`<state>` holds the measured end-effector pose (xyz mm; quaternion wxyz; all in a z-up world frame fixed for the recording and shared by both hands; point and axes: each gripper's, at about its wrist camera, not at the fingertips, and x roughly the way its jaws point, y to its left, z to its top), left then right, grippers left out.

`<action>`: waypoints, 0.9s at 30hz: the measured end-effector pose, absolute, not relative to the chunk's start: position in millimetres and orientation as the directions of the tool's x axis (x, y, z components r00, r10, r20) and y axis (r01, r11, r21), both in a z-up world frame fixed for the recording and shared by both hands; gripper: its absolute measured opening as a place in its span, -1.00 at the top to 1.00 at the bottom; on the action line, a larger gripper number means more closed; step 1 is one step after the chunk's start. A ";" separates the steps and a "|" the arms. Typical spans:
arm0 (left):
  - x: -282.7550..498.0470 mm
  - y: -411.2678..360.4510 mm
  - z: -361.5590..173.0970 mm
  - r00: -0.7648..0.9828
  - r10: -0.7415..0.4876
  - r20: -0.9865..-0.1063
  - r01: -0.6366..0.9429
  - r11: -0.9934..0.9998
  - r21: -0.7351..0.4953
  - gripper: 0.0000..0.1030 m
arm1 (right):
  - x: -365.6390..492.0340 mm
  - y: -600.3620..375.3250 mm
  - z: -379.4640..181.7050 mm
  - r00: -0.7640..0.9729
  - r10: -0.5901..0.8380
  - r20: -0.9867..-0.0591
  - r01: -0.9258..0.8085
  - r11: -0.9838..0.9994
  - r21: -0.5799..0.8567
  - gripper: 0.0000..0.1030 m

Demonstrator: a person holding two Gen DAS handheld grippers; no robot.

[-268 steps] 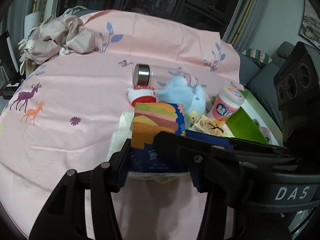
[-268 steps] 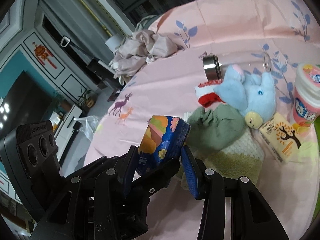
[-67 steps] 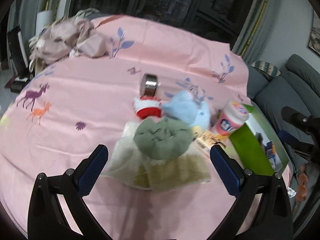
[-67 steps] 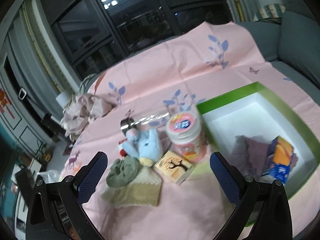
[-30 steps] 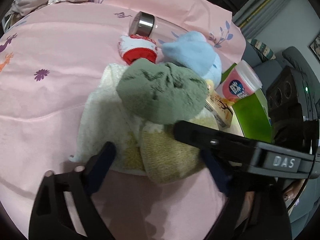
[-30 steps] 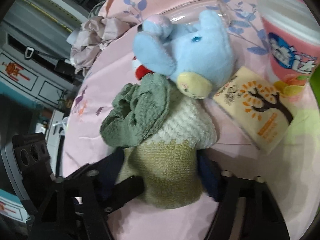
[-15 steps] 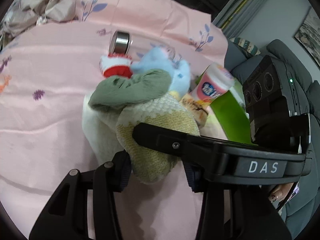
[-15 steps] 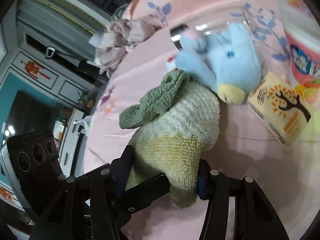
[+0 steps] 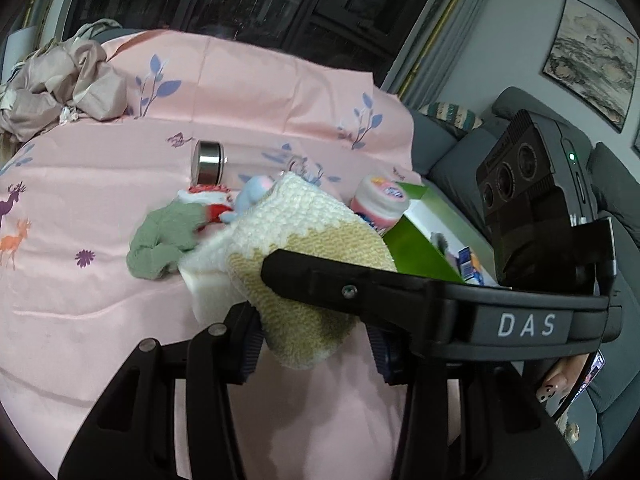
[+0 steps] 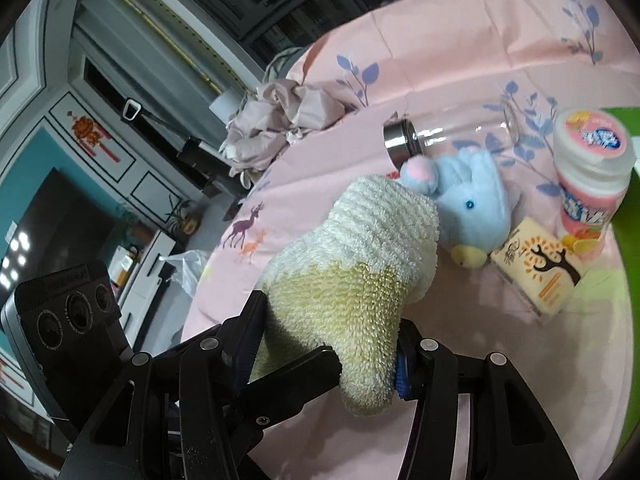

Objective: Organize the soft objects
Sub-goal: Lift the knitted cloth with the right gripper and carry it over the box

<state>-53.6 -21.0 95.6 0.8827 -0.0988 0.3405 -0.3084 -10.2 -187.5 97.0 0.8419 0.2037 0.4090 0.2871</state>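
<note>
The green cloth (image 9: 166,240), which rode on the towel half a second ago, now lies on the pink sheet (image 9: 80,320) to the left. The towel (image 9: 304,248) has risen off the sheet. Both the left gripper (image 9: 314,350) and the right gripper (image 10: 324,350) have their jaws clamped on its yellow end. The blue plush (image 10: 472,204) and green box (image 9: 416,248) stay put.

One fluffy sock (image 9: 304,240); one green cloth (image 9: 164,236); one plush toy (image 10: 472,204); one pink jar (image 10: 588,176); one tissue pack (image 10: 536,272); one green box (image 9: 420,248).
</note>
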 end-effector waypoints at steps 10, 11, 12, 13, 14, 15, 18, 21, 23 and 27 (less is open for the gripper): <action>-60.8 -19.0 106.7 0.598 -0.646 -0.474 0.514 0.763 -0.391 0.18 | -26.6 -189.9 113.0 0.561 0.616 -0.553 -0.335 0.780 0.529 -0.08; -61.0 -18.8 106.9 0.599 -0.647 -0.472 0.515 0.762 -0.392 0.18 | -27.0 -189.5 114.0 0.566 0.612 -0.553 -0.334 0.783 0.524 -0.08; -61.2 -18.7 107.3 0.600 -0.650 -0.468 0.519 0.760 -0.390 0.18 | -27.6 -189.1 114.7 0.570 0.607 -0.553 -0.333 0.786 0.520 -0.08; -61.5 -18.8 107.7 0.601 -0.651 -0.464 0.521 0.759 -0.390 0.18 | -28.2 -188.1 115.7 0.577 0.601 -0.553 -0.333 0.792 0.512 -0.08; -61.5 -18.5 107.9 0.602 -0.652 -0.461 0.522 0.758 -0.392 0.18 | -29.0 -187.6 116.2 0.581 0.598 -0.552 -0.335 0.794 0.508 -0.08; -61.3 -18.2 108.1 0.601 -0.654 -0.460 0.522 0.756 -0.394 0.18 | -29.1 -187.0 116.8 0.584 0.596 -0.551 -0.337 0.796 0.503 -0.08; -62.9 -19.1 109.1 0.608 -0.653 -0.452 0.525 0.758 -0.388 0.18 | -29.9 -187.0 117.9 0.589 0.592 -0.551 -0.337 0.799 0.498 -0.08; -64.1 -20.5 107.3 0.613 -0.655 -0.443 0.529 0.756 -0.386 0.18 | -32.1 -185.8 119.4 0.600 0.574 -0.558 -0.332 0.813 0.478 -0.08; -64.9 -20.5 106.5 0.619 -0.650 -0.440 0.529 0.760 -0.378 0.18 | -33.3 -183.6 119.9 0.607 0.558 -0.566 -0.326 0.824 0.463 -0.08; -66.6 -21.6 107.2 0.623 -0.651 -0.434 0.530 0.759 -0.378 0.18 | -32.2 -184.4 121.0 0.612 0.549 -0.569 -0.320 0.830 0.457 -0.08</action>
